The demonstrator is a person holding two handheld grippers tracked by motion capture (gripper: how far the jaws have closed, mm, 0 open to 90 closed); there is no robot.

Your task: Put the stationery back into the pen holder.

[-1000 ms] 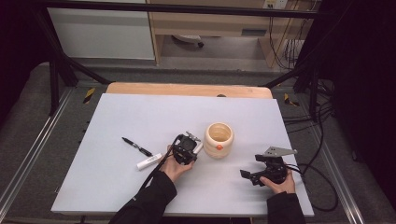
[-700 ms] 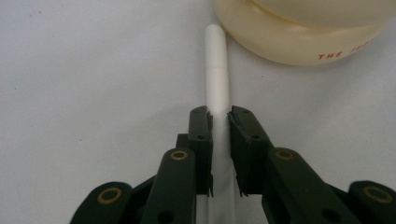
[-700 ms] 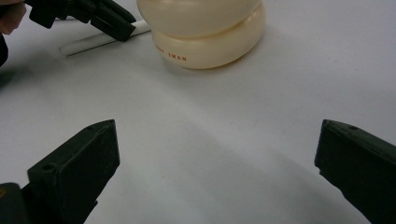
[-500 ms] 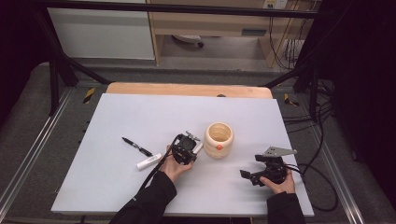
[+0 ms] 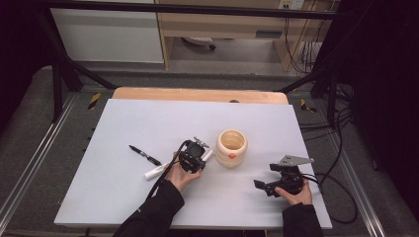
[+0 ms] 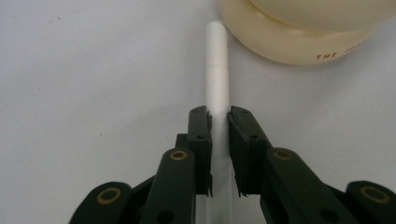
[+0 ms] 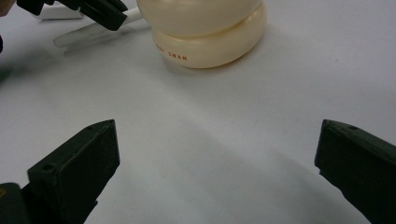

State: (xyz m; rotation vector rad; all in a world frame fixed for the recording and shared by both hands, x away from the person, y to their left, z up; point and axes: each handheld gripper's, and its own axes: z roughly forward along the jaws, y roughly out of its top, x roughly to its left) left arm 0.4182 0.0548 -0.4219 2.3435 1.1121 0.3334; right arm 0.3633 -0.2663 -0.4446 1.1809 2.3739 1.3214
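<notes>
Nothing moved since before, left gripper (image 6: 218,122) jaws clenched on white pen (image 6: 216,70), cup (image 5: 232,146) just beyond, black pen (image 5: 145,155) aside, right gripper (image 7: 217,154) jaws released

The left claw (image 5: 197,157) hides the white marker's (image 5: 157,171) middle.

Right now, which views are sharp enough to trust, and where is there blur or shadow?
High view: evenly lit, sharp, surroundings dark. Left gripper view: white marker sharp at its tip, blurred between the fingers. Right gripper view: cream cup crisp, near fingers soft, with a faint shadow on the table.
</notes>
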